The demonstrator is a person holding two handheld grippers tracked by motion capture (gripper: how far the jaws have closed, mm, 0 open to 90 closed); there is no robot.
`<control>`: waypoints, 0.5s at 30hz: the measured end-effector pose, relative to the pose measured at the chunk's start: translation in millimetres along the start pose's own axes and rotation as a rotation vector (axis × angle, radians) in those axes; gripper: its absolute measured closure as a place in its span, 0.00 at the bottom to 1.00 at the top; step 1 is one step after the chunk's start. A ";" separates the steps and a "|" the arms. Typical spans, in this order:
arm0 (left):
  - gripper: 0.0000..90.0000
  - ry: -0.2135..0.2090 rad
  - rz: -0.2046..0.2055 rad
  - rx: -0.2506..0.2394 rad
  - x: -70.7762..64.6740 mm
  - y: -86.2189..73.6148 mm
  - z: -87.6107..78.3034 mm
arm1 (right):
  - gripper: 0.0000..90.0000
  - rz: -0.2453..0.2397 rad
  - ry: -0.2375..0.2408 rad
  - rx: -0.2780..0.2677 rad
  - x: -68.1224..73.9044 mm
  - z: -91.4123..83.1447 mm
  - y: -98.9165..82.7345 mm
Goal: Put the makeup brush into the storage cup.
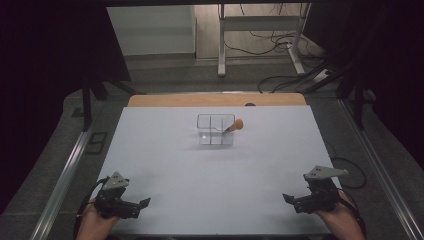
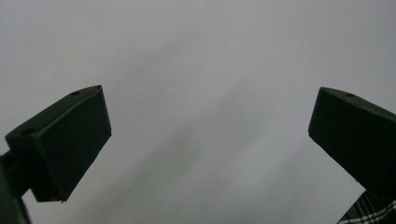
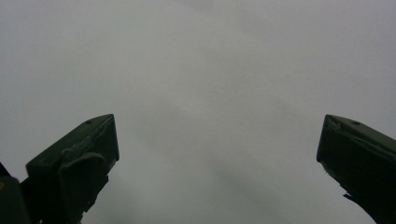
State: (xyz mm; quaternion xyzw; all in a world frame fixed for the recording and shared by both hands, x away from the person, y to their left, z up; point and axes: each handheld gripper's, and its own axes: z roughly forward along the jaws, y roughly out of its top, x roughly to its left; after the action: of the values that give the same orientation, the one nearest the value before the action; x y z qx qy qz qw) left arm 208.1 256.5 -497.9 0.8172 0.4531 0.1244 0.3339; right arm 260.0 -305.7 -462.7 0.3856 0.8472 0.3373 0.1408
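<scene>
Both grippers rest near me, left gripper (image 1: 141,205) and right gripper (image 1: 290,200), fingers wide, empty; I'd reach far, squarely for the orange-tipped stick (image 1: 235,125) in the clear box (image 1: 215,129).

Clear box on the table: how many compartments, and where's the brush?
4, in a two-by-two grid inside the clear box at the middle of the white table. The brush leans out of the near-right compartment, its orange tip past the right wall.
</scene>
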 end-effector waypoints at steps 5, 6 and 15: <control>0.00 0.000 0.001 0.002 0.1 0.1 0.1 | 0.00 -0.004 -0.016 0.004 -0.7 -2.2 -2.8; 0.00 0.000 0.001 0.002 0.1 0.1 0.1 | 0.00 -0.006 -0.020 0.006 -1.0 -2.5 -3.5; 0.00 0.000 0.002 0.003 0.1 0.2 0.1 | 0.00 -0.013 -0.045 0.023 -2.5 -6.0 -9.6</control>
State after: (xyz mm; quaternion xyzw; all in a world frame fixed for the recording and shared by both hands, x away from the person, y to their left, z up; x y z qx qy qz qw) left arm 208.3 256.4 -497.8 0.8182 0.4525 0.1238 0.3325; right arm 253.3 -314.9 -464.9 0.3894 0.8500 0.3178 0.1576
